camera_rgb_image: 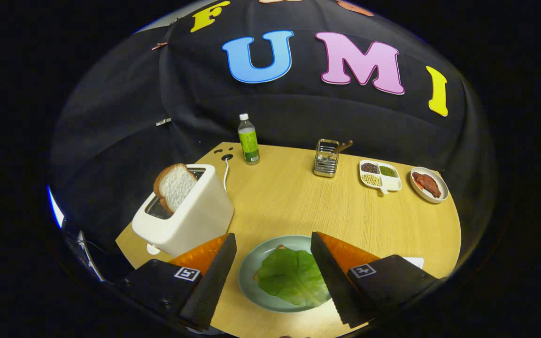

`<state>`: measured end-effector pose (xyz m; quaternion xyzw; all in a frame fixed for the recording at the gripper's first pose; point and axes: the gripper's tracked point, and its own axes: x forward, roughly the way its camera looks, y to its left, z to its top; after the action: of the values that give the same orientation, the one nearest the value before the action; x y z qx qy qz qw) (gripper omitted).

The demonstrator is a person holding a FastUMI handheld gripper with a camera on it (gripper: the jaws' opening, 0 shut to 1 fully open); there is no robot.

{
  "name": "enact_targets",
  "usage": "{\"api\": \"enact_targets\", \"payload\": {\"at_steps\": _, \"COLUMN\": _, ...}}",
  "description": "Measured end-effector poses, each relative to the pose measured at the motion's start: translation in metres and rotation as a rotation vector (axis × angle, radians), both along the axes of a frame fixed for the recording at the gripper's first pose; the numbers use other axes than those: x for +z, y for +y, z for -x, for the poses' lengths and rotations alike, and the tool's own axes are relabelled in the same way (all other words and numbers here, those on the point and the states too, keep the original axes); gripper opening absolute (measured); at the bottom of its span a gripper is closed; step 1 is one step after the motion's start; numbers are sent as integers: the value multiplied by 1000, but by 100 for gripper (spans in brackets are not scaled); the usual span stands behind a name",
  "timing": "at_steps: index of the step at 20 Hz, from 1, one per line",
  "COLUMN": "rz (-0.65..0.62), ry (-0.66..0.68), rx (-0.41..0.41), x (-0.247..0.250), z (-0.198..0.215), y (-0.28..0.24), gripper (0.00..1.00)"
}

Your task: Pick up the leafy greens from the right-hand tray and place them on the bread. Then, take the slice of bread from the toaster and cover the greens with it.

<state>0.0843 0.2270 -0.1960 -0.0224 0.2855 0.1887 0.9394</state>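
Note:
A green lettuce leaf lies on a slice of bread whose edge peeks out behind it, on a pale green plate. My gripper hovers open above the plate, the leaf showing between its fingers with nothing held. Left of the plate stands a white toaster with a slice of bread sticking up out of its slot, tilted to the left. The toaster is just beyond my left finger.
At the back of the wooden table stand a green-labelled bottle and a metal cutlery holder. To the right are a divided white tray of beans and a small dish with meat. The toaster's cord runs backward.

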Motion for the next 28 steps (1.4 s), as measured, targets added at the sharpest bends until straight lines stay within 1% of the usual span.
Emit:
{"api": "enact_targets", "payload": {"at_steps": 4, "rz": 2, "ry": -71, "rx": 53, "x": 31, "z": -4, "y": 25, "gripper": 99}}
{"api": "enact_targets", "payload": {"at_steps": 9, "rz": 4, "ry": -126, "rx": 160, "x": 54, "z": -3, "y": 80, "gripper": 99}}
{"api": "enact_targets", "payload": {"at_steps": 13, "rz": 0, "ry": -128, "rx": 239, "x": 55, "z": 1, "y": 128, "gripper": 99}}
{"api": "enact_targets", "payload": {"at_steps": 18, "rz": 3, "ry": -115, "rx": 303, "x": 45, "z": 0, "y": 179, "gripper": 99}}
{"api": "enact_targets", "payload": {"at_steps": 20, "rz": 19, "ry": -102, "rx": 311, "x": 33, "z": -4, "y": 194, "gripper": 99}}
{"api": "enact_targets", "payload": {"at_steps": 24, "rz": 68, "ry": -72, "rx": 302, "x": 6, "z": -15, "y": 212, "gripper": 99}}
{"api": "enact_targets", "payload": {"at_steps": 28, "rz": 131, "ry": -59, "rx": 281, "x": -20, "z": -30, "y": 218, "gripper": 99}}
